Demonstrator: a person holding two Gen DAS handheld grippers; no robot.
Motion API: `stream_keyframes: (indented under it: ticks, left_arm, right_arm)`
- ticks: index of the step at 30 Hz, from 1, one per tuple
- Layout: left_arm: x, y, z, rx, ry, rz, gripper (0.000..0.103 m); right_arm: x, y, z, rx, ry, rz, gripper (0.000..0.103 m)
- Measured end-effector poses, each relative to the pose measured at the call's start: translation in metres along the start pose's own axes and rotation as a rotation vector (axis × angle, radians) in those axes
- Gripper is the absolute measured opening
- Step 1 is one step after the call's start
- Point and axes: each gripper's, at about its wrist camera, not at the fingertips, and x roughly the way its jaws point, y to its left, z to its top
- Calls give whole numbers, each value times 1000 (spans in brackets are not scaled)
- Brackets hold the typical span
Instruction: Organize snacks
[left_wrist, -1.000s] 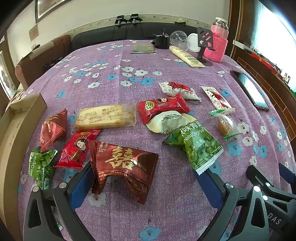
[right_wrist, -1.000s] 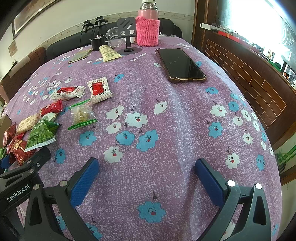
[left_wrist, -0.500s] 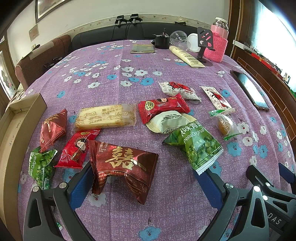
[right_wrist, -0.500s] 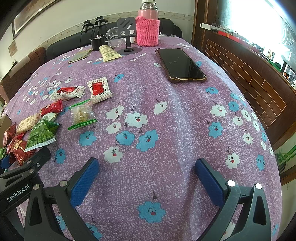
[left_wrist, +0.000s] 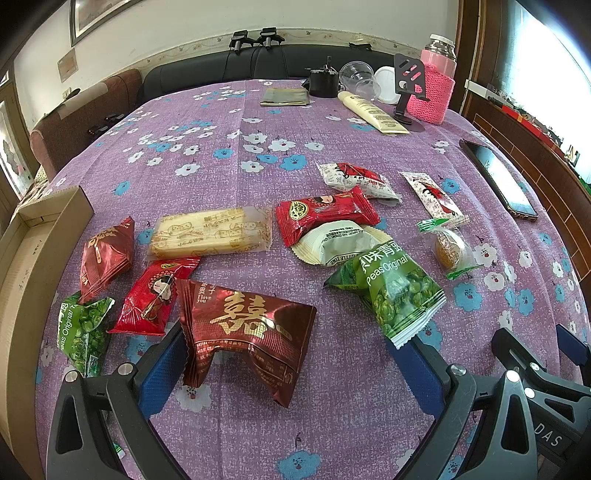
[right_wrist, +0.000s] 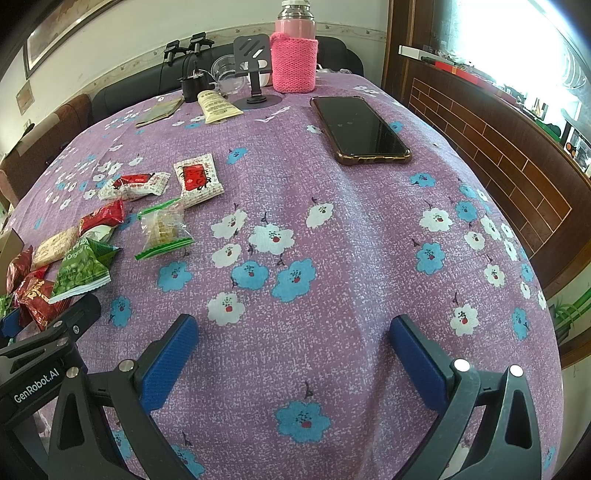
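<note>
Nothing looks sorted yet: the snacks, from the dark red foil packet (left_wrist: 247, 332) to the green pea bag (left_wrist: 395, 291), lie scattered on the purple tablecloth (left_wrist: 221, 147), beside a cardboard box (left_wrist: 26, 266) whose inside is hardly visible. The left gripper (left_wrist: 291, 365) stands spread wide, the foil packet between its fingers but ungripped, and the right gripper (right_wrist: 293, 354) gapes over bare cloth.

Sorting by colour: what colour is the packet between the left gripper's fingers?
Dark red packet with gold lettering; left wrist view.

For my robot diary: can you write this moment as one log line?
left hand-held gripper: open, around dark red packet | right hand-held gripper: open, empty
</note>
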Motion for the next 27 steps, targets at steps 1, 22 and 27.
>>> stream_keyframes:
  ticks: [1,22,27]
  left_arm:
    - [0,0,0,0,0,0,103]
    - [-69,19,-36,114,8,-293,89]
    - [-116,59,-42,64,-120,-411,89]
  right_arm:
    - [0,0,0,0,0,0,103]
    - [-9,-38,-2,174,-54,232,103]
    - [-8,-45,1,168,-9,318,103]
